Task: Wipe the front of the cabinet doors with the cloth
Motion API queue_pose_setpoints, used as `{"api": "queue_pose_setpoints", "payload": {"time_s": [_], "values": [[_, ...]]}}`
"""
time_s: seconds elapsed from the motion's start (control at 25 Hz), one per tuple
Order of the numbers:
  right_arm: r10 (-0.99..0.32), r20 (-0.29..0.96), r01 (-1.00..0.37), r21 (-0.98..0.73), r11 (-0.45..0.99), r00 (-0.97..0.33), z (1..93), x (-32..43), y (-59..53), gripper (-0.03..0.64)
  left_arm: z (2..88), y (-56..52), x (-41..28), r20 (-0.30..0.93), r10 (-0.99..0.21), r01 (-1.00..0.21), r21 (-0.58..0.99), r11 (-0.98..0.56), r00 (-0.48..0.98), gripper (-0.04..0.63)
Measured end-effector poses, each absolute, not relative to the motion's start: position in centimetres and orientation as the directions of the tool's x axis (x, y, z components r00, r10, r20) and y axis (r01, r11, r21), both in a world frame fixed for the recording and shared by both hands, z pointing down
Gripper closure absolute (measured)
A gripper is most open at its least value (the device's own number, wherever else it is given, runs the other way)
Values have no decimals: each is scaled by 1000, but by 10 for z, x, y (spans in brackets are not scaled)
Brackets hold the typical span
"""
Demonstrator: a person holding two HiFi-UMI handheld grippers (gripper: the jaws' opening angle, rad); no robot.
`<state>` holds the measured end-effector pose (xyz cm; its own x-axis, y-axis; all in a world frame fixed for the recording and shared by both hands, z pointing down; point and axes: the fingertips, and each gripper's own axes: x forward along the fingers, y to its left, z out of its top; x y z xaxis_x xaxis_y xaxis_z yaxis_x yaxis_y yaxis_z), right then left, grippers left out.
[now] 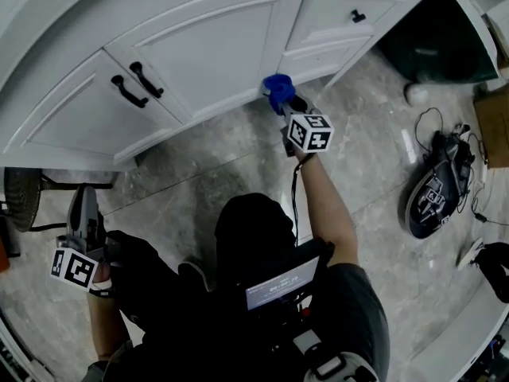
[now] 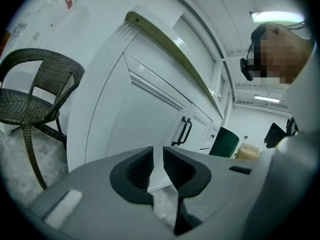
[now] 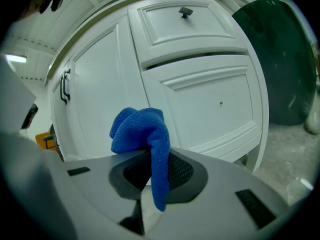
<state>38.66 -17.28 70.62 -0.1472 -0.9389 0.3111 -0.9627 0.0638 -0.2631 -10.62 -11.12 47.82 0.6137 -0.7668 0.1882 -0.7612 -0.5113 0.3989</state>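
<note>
Close to the lower edge of the white cabinet doors (image 1: 199, 54), the blue cloth (image 3: 142, 129) is seen clamped in the right gripper (image 3: 152, 171), bunched ahead of its jaws toward the panel, while the left gripper (image 2: 157, 166), narrowly parted and empty, is held well back.

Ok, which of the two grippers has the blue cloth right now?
The right gripper, up by the cabinet doors: its jaws are clamped on the blue cloth. The left gripper hangs low with nothing between its jaws.
</note>
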Motion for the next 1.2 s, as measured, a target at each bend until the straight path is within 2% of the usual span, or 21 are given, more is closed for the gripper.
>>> {"api": "queue_pose_setpoints", "payload": {"time_s": [0.24,0.44,0.64,0.88,1.2], "values": [[-932,218,-910,-363,198,-290,612,338,-120,565,470,-126,-121,147,-791,-763,413,-497,594,532],[-931,161,-915,-302,269,-327,491,317,-97,565,463,-135,-137,115,-810,-769,414,-488,575,532],[-908,76,-877,-304,373,-413,406,246,-90,565,449,-139,-147,83,-821,-780,377,-500,566,532],[-868,36,-841,-269,470,-496,398,163,-98,565,437,-139,-135,72,-797,-782,265,-565,600,532],[-874,70,-844,-305,441,-482,425,161,-111,565,454,-140,-144,103,-800,-789,282,-546,590,532]]}}
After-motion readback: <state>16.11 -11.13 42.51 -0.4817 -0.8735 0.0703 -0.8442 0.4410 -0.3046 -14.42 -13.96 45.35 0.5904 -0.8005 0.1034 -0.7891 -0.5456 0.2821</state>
